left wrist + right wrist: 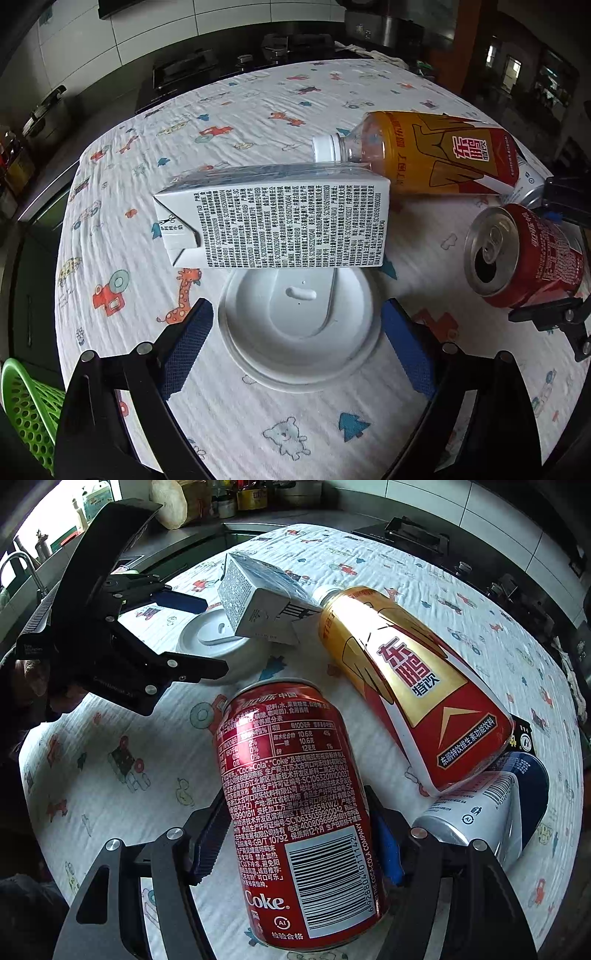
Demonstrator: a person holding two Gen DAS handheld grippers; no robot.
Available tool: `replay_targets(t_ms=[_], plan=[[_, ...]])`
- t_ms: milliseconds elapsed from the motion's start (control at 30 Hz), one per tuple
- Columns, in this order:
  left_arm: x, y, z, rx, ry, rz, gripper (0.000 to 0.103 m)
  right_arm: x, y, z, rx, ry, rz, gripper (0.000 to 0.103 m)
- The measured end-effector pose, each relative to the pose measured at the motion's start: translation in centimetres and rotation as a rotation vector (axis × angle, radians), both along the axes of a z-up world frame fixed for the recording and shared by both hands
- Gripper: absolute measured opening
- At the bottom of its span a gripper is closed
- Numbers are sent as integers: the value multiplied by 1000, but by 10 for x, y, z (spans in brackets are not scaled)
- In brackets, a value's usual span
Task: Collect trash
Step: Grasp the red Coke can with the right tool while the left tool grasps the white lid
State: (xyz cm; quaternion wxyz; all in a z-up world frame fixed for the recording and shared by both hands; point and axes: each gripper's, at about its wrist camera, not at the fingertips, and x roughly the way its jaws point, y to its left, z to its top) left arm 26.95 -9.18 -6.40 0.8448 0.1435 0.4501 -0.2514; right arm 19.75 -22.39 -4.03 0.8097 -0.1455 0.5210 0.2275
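A red aluminium cola can lies on its side on the bench, which is covered in a white cloth printed with cartoon vehicles and animals. In the right wrist view the can fills the lower centre of the frame, its long axis running up the frame, away from the camera. Our right gripper has its blue-padded fingers clamped on the can's sides near its base.

Upper right of the can lies a gold and red plastic drink bottle, its base overlapping a silver and blue can.

In the left wrist view, a white round plastic lid lies flat at lower centre, between the fingers of our left gripper. Those fingers stand wide apart, not pressing its rim. A white rectangular milk carton lies across the lid's far edge, long axis left to right. We judge the left hand nearer the lid. A green mesh basket shows at lower left.
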Motion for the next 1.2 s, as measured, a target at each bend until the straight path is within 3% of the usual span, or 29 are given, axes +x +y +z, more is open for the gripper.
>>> replay_targets(t_ms=[233,567,733,1200], plan=[[-4,1,4,-13,-19,5,78,-4,5,2,8,-1,6,66],[-21,19,6,-43,14,22,78,-16,17,12,15,-15,23,66],[-39,33,14,-43,-9,29,78,-24,30,18,22,-18,43,62],[-77,98,42,-73,-75,127,78,-36,66,22,29,-22,89,61]])
